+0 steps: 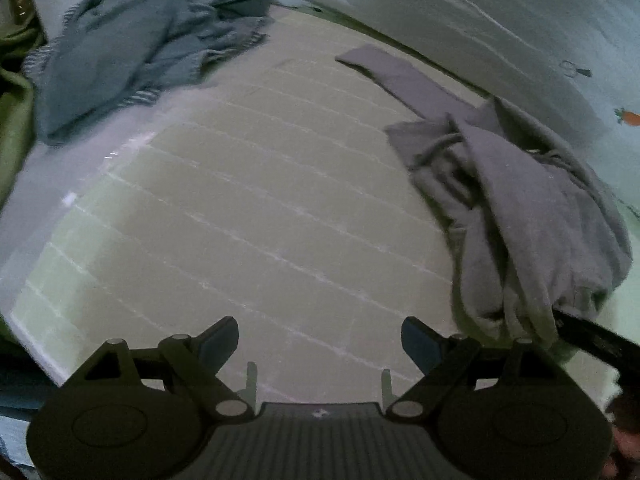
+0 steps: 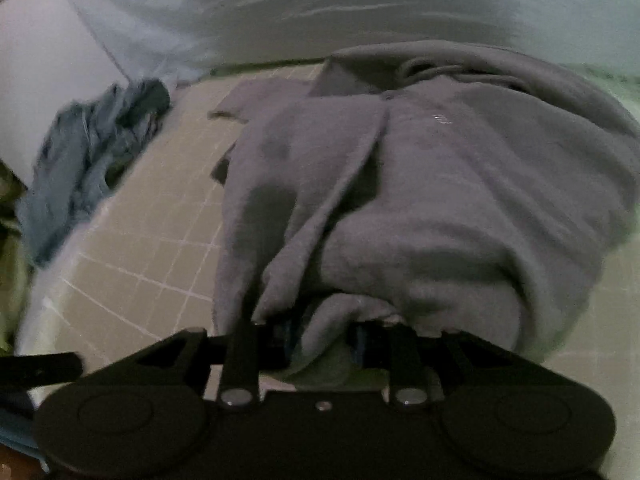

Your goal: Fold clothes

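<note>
My right fingers (image 2: 320, 340) are clenched on a bunched fold of the grey garment (image 2: 440, 184), which rises away from them toward 12 o'clock and fills most of that view. My left fingers (image 1: 320, 340) are spread wide and grasp nothing, hovering over the gridded mat (image 1: 248, 208). From the left wrist, the grey garment (image 1: 528, 216) hangs in a heap at 3 o'clock, one flat strip trailing along the mat toward 1 o'clock. A crumpled blue garment (image 1: 132, 44) lies well apart at 11 o'clock. Pale sheet (image 1: 460, 12) runs along the mat's far edge.
</note>
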### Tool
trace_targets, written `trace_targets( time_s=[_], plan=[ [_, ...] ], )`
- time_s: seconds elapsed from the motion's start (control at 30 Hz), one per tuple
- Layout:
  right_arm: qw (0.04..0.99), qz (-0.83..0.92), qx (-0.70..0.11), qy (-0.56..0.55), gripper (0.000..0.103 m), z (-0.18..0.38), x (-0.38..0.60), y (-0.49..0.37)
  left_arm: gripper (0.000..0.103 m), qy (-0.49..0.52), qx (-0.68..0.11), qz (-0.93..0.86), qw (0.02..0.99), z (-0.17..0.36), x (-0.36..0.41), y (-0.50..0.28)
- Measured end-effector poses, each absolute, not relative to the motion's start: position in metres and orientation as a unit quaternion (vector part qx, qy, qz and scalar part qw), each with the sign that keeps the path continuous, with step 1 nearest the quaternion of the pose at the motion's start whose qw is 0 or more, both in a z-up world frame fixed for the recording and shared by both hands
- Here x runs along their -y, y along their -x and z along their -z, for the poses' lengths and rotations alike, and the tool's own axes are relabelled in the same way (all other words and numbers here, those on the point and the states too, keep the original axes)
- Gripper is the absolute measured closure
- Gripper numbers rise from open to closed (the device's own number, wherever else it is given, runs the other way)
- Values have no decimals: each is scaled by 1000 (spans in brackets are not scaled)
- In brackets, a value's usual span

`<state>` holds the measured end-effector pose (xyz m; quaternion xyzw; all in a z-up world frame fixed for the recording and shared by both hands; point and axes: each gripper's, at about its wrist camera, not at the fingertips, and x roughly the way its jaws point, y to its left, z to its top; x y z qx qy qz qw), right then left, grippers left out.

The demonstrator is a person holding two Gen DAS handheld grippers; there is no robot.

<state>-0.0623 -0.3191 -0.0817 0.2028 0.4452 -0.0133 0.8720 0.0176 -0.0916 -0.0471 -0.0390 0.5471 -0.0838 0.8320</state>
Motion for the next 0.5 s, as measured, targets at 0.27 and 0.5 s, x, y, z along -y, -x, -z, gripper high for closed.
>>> trace_targets(
  time_s=[0.27,0.5],
  plan=[
    [877,51,-401,-259,33,40,414,149,14,62,-548,123,825,54,169,-35],
    [897,115,-392,-166,32,34,483,115,14,61,-535,122,834,57,217,-72]
  ],
)
